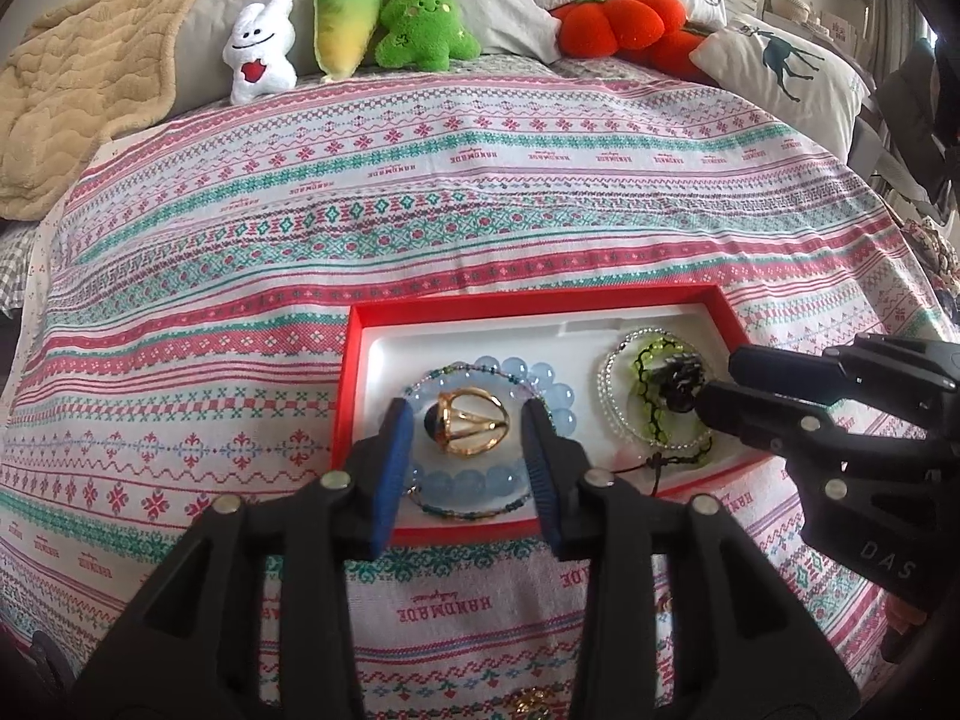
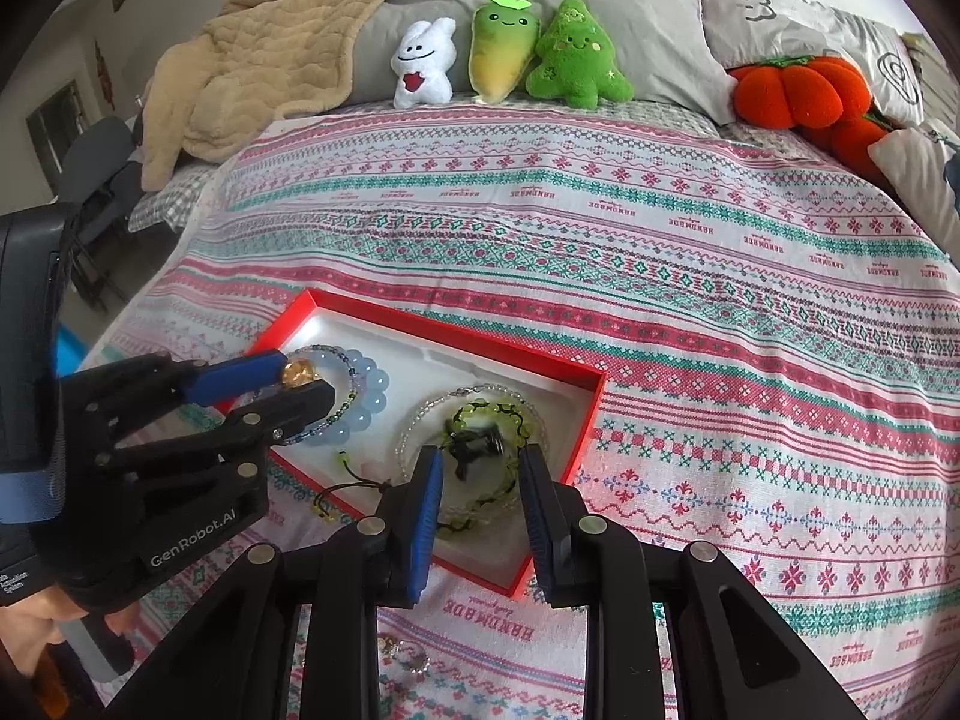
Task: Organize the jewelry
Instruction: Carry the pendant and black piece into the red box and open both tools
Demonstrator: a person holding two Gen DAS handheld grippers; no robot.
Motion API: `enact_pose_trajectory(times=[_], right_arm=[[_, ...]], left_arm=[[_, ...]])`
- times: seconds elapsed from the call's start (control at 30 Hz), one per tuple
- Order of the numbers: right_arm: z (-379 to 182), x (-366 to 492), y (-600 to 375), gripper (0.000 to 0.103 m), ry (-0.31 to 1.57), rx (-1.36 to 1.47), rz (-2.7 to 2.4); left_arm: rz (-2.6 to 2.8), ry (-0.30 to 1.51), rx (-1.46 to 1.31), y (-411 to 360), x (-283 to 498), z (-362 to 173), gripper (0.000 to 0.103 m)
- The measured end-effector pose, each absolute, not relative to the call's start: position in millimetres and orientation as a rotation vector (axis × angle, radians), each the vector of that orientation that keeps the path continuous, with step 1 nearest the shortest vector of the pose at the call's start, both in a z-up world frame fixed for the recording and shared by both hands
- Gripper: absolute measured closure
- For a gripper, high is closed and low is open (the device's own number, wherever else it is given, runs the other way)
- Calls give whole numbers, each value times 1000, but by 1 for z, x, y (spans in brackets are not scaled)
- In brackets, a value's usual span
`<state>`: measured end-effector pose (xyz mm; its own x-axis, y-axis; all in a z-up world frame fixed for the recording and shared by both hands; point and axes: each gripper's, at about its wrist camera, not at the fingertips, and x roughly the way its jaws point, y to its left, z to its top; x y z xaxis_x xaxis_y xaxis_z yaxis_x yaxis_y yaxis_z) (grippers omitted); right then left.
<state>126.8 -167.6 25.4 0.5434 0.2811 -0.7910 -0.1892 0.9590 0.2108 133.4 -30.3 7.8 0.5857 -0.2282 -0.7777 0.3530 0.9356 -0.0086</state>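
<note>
A red box with a white tray (image 1: 480, 324) (image 2: 384, 342) lies on the patterned bedspread. In its left half lie a pale blue bead bracelet (image 1: 540, 378) (image 2: 372, 396) and a gold ring (image 1: 471, 420) (image 2: 298, 371). My left gripper (image 1: 471, 429) (image 2: 300, 378) is open, its fingers either side of the ring, apart from it. In the right half lie clear bead bracelets (image 1: 609, 390), a green bracelet (image 1: 645, 402) (image 2: 480, 414) and a dark piece (image 1: 681, 375) (image 2: 474, 444). My right gripper (image 2: 480, 480) (image 1: 714, 384) is open just above the dark piece.
More small jewelry lies on the bedspread in front of the box (image 1: 531, 705) (image 2: 408, 654). A black cord with a bead hangs over the box's near rim (image 2: 336, 495). Plush toys (image 1: 354, 18) and pillows (image 1: 786, 54) line the far edge; a tan blanket (image 1: 78, 78) lies at the far left.
</note>
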Motion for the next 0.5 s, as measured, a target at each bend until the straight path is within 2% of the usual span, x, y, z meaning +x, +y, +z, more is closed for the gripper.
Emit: enact_pose_trajectory(times=[0.07, 0.23, 0.27, 0.37, 0.5], right_arm=[[29, 125, -168, 76, 950, 105, 285], [36, 116, -169, 73, 935, 102, 300], [37, 113, -169, 71, 934, 99, 301], [40, 104, -171, 53, 924, 101, 310], [44, 91, -170, 52, 913, 86, 325]], left_arm=[[-344, 871, 155, -29, 131, 12, 50], [-348, 858, 166, -26, 121, 20, 45], [-350, 857, 169, -25, 119, 21, 43], [-356, 853, 174, -23, 111, 25, 38], [-359, 847, 185, -21, 99, 28, 33]])
